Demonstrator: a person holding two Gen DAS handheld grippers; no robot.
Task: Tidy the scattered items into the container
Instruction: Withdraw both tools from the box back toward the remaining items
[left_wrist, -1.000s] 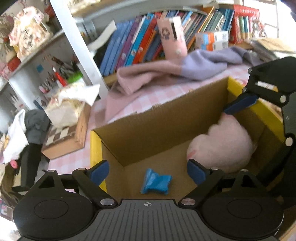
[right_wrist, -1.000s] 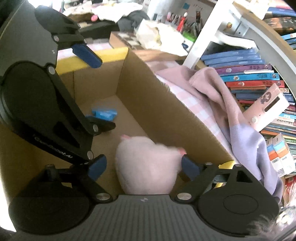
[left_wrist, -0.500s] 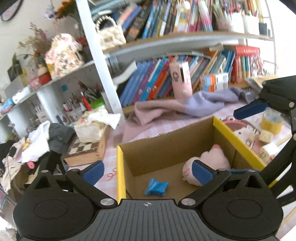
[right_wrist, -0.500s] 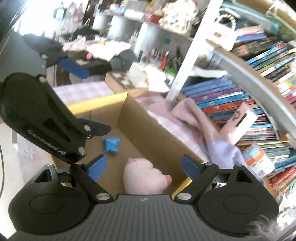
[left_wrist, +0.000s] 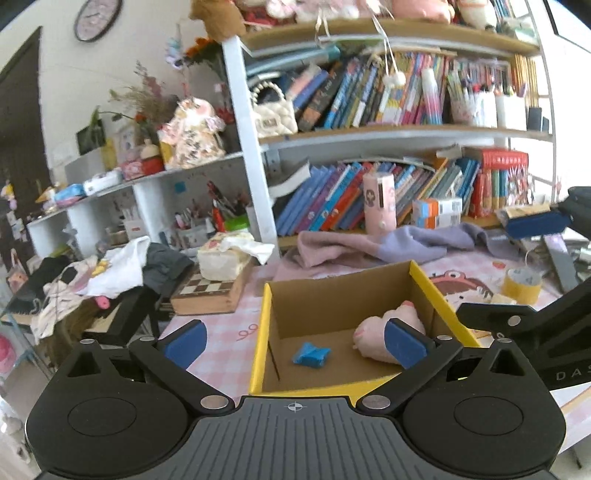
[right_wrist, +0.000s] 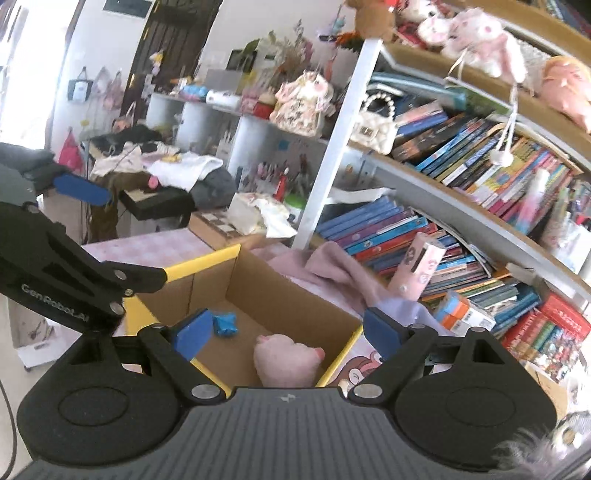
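Observation:
A cardboard box (left_wrist: 332, 295) with yellow rim stands on the pink checked tablecloth. Inside lie a pink plush toy (left_wrist: 373, 334) and a small blue crumpled item (left_wrist: 311, 355). My left gripper (left_wrist: 294, 343) hangs open above the box's near edge, nothing between its blue pads. In the right wrist view the same box (right_wrist: 288, 299) shows the plush (right_wrist: 288, 360) and the blue item (right_wrist: 225, 324). My right gripper (right_wrist: 288, 332) is open and empty above the box's corner. Each gripper appears at the side of the other's view.
A yellow tape roll (left_wrist: 521, 284) lies on the table right of the box. A pink and lilac cloth (left_wrist: 369, 247) is heaped behind it, before a crowded bookshelf (left_wrist: 369, 199). A chessboard box (left_wrist: 210, 291) and piled clothes (left_wrist: 110, 269) sit to the left.
Both grippers have drawn back and up out of the box, where their pads flanked the plush. The plush and the blue item stay on the box floor.

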